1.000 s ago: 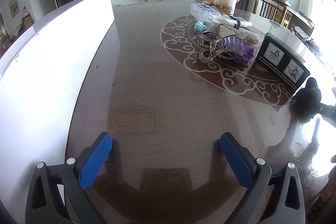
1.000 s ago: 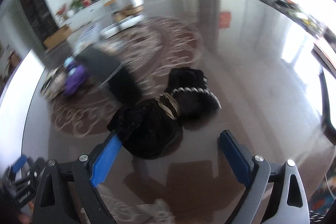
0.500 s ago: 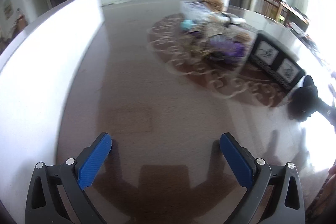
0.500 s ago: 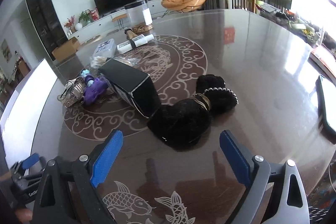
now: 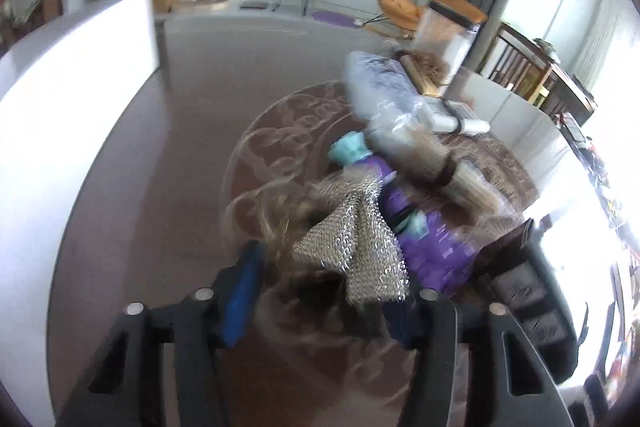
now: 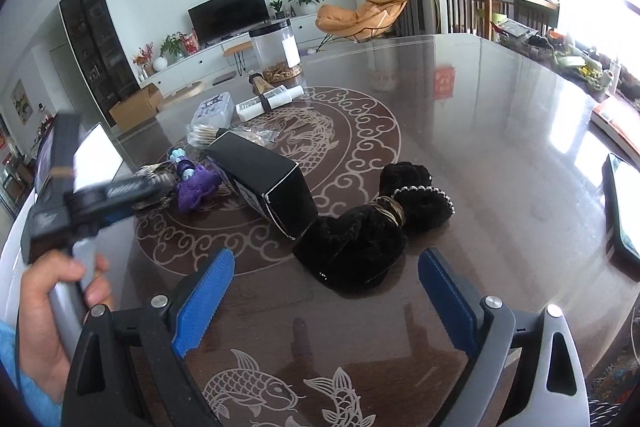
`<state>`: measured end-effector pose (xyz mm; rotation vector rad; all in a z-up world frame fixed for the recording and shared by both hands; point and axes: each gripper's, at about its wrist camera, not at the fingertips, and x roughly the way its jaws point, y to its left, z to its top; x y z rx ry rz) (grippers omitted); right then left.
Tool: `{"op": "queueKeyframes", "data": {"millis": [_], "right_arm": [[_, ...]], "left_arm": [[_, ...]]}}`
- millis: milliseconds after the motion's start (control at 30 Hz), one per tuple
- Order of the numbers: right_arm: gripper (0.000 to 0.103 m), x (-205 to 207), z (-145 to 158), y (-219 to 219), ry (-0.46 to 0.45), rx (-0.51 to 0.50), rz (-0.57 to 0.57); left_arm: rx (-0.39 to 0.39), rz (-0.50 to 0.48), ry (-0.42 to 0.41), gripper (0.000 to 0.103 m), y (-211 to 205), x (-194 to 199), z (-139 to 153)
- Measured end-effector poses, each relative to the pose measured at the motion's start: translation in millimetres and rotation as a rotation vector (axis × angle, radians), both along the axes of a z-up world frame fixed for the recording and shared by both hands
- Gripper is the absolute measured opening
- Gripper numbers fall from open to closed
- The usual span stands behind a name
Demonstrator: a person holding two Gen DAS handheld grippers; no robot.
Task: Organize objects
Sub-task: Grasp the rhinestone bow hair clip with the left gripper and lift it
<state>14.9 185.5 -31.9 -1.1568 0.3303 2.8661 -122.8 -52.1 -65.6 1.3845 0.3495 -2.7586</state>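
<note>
On the left, the left gripper (image 5: 320,291) sits low over the dark glossy table (image 5: 184,155), its blue pads (image 5: 244,291) moderately apart on either side of a blurred tangle of metal hair clips (image 5: 288,215) and a silver sequined bow (image 5: 356,235); the blur makes it impossible to tell whether the pads touch anything, and nothing is clearly gripped. Just beyond the bow lies a purple hair piece (image 5: 432,239) with a teal clip (image 5: 348,149) at its far end, and beyond that a clear plastic bag (image 5: 380,91) and a bundle of pale sticks (image 5: 452,171). A black box (image 5: 524,291) stands just right of the purple piece. In the right wrist view, the person's left hand (image 6: 52,311) shows at the left edge, wrapped around the left gripper's handle, with that tool reaching over the clips beside the purple hair piece (image 6: 198,187). The black box (image 6: 264,183) lies near the table's middle, on the scroll-patterned medallion. Right of it and touching its near corner rests a black fuzzy hair accessory (image 6: 376,227) banded with gold rings and a beaded strand. The right gripper (image 6: 326,301) hovers just short of that black piece, its blue pads (image 6: 204,303) spread wide and holding nothing. A dark phone (image 6: 622,211) lies at the table's right edge.
</note>
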Motion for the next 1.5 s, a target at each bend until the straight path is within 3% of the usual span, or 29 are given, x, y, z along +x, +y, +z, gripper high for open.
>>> {"op": "queueKeyframes", "data": {"millis": [33, 200, 233, 333, 400, 533, 567, 633, 767, 800, 833, 867, 900, 1167, 1200, 1267, 1367, 1500], "right_arm": [[0.094, 0, 0, 1, 0.000, -0.005, -0.002], [0.094, -3, -4, 6, -0.022, -0.031, -0.017], [0.094, -4, -5, 7, -0.028, -0.036, -0.020], [0.094, -5, -9, 11, -0.041, -0.059, -0.031], [0.094, -4, -9, 14, -0.040, -0.067, -0.040], [0.094, -1, -7, 16, -0.028, -0.070, -0.050], [0.094, -1, -7, 16, -0.027, -0.069, -0.050], [0.094, 0, -6, 15, -0.025, -0.066, -0.049], [0.094, 1, -4, 16, -0.014, -0.069, -0.050], [0.094, 1, -4, 17, -0.012, -0.075, -0.051], [0.094, 2, -4, 18, -0.010, -0.082, -0.053], [0.094, 2, -3, 20, -0.007, -0.092, -0.058], [0.094, 3, -3, 23, -0.005, -0.103, -0.067], [0.094, 0, -14, 39, -0.038, -0.207, -0.112], [0.094, -1, -15, 39, -0.041, -0.216, -0.110], [0.094, -1, -16, 39, -0.045, -0.219, -0.108], [0.094, -2, -16, 35, -0.048, -0.202, -0.102], [0.094, -4, -15, 29, -0.053, -0.155, -0.095]], "left_arm": [[-0.004, -0.003, 0.011, 0.049, -5, 11, -2], [-0.058, -0.055, 0.022, 0.049, -18, 70, -8], [-0.085, -0.080, 0.022, 0.051, -16, 81, -8], [-0.159, -0.143, 0.005, 0.073, -6, 92, -6], [-0.190, -0.147, 0.029, 0.073, -5, 96, 3], [-0.174, -0.118, 0.068, 0.079, -7, 82, 23], [-0.170, -0.101, 0.069, 0.092, -9, 74, 26], [-0.178, -0.064, 0.045, 0.103, -10, 52, 24], [-0.217, -0.041, -0.025, 0.103, -6, 8, 6], [-0.224, -0.046, -0.020, 0.102, -4, 1, 3], [-0.220, -0.057, -0.010, 0.084, -3, -1, 2], [-0.193, -0.083, 0.003, 0.056, -2, -2, 2], [-0.165, -0.097, 0.010, 0.050, -3, -1, 3], [-0.180, -0.046, -0.007, 0.052, 0, 68, 5], [-0.183, -0.048, -0.008, 0.054, 1, 78, 6], [-0.208, -0.064, -0.027, 0.074, 5, 85, -1], [-0.275, -0.063, 0.008, 0.093, 7, 88, -3], [-0.183, -0.040, -0.023, 0.103, -9, 78, -8]]}}
